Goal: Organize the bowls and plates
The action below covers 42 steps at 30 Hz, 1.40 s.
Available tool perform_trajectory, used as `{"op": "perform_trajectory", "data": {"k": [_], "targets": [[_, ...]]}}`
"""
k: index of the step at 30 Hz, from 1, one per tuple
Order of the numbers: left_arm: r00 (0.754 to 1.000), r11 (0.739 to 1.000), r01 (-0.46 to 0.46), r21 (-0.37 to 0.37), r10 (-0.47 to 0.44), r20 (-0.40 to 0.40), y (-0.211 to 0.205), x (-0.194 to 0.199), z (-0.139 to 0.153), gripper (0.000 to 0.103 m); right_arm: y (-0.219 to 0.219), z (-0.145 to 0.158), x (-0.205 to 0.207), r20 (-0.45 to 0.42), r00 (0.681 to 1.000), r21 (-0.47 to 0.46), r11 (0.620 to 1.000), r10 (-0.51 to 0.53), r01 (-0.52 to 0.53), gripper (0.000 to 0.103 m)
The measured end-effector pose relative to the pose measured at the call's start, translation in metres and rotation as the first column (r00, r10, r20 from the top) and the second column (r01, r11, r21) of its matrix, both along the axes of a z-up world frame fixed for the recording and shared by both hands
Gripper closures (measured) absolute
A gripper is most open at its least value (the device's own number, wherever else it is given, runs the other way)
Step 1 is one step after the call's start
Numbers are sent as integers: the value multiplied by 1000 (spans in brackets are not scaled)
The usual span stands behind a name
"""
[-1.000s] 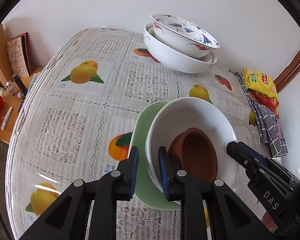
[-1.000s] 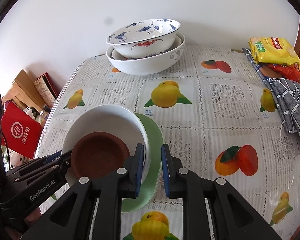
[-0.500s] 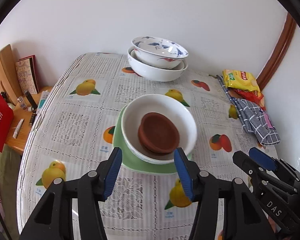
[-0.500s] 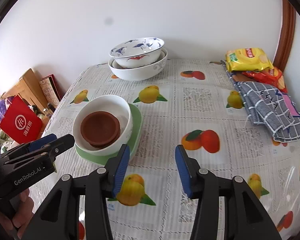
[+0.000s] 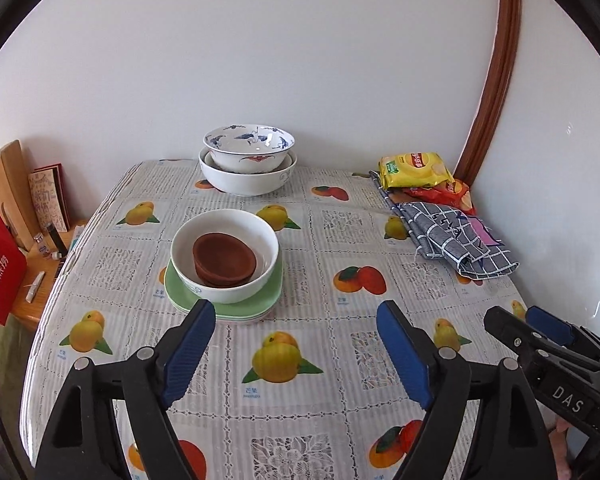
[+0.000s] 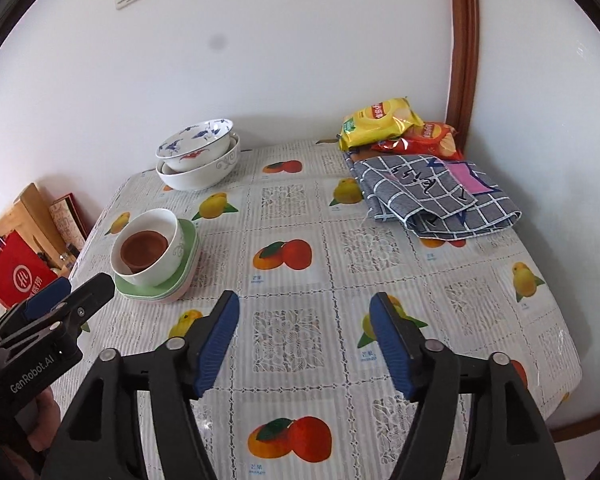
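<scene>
Here, your brown bowl (image 5: 224,258) sits inside the white bowl (image 5: 260,276), which rests on the green plates (image 5: 272,298), left of the table's (image 5: 340,360) centre. At 12 o'clock from that stack, near the wall, the painted bowl (image 5: 248,148) nests in a big white bowl (image 5: 246,184). Your left gripper (image 5: 296,350) is spread wide and empty, just short of the stack. Your right gripper (image 6: 304,344) is likewise released, holding nothing, with the stack at its 10 o'clock. At 2 o'clock lie the chip bags (image 6: 380,122) and checked cloth (image 6: 432,196). Only your right view shows the plates' pinkish bottom layer (image 6: 180,295); only your left shows the pen (image 5: 35,286) on the side shelf.
</scene>
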<state>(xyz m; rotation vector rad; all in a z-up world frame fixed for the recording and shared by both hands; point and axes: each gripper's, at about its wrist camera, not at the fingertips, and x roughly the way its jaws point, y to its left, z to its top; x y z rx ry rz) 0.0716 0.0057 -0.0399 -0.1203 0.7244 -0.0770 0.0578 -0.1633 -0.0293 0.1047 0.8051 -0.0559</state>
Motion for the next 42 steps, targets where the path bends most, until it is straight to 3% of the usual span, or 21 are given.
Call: {"op": "perform_trajectory", "data": {"k": [2,7,18,42], "targets": [[1000,1000,7,3,-7,12,-7,-9,3,19,-7,5,-11,25,1000,7,1000,-3,2,16],[1000,1000,9,6,-10,20,-19,-26,11,17,-18,11,-31,20,999,-12,1000,-28,28,11],[1000,999,3,50,-4,30,-33,-49,21,13,-34,18,-59,53,997,-26,998,-53,54,10],[1000,999,11,43,-11,1,-37,-54,19,8,-28,19,-70,63,997,-37,998,-43,45,10]]}}
